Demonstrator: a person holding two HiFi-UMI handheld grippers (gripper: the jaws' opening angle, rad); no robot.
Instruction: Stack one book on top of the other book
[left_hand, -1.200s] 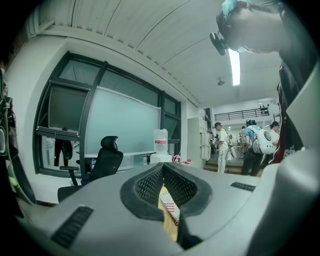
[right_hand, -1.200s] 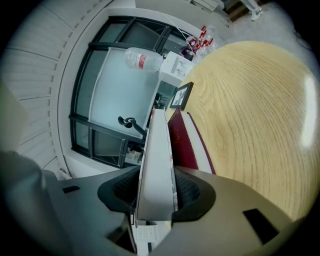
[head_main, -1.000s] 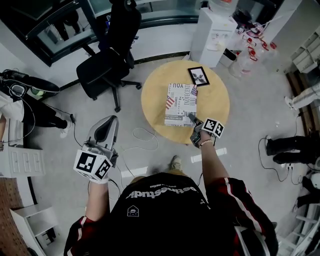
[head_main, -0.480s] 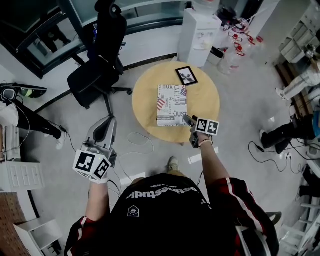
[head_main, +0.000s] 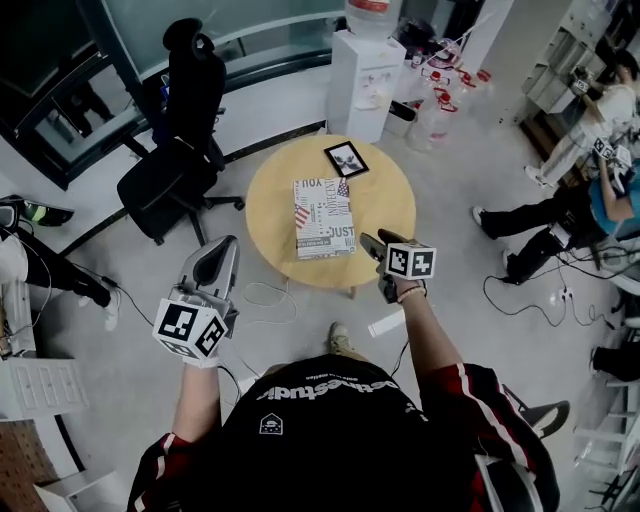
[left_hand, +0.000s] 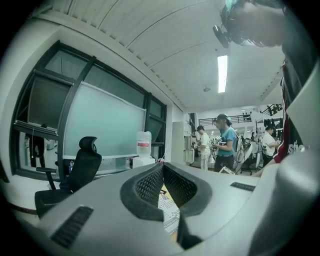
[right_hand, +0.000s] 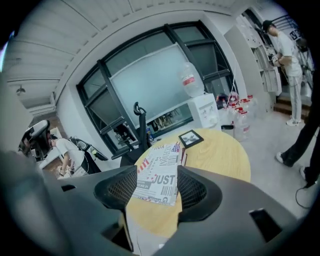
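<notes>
An open office or lab: swivel chair (head_main: 165, 175) and glass partition (left_hand: 105, 125) ahead of the left gripper (head_main: 215, 250), water dispenser (head_main: 365, 75) beyond the right gripper (head_main: 370, 245), loose cables (head_main: 265, 295) between the 2.

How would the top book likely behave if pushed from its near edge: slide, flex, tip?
The top book lies flat with straight edges, so it is probably stiff. It rests on the lower book, whose edge barely shows, so a push would likely slide it askew. Its printed cover looks smooth, perhaps slippery.
</notes>
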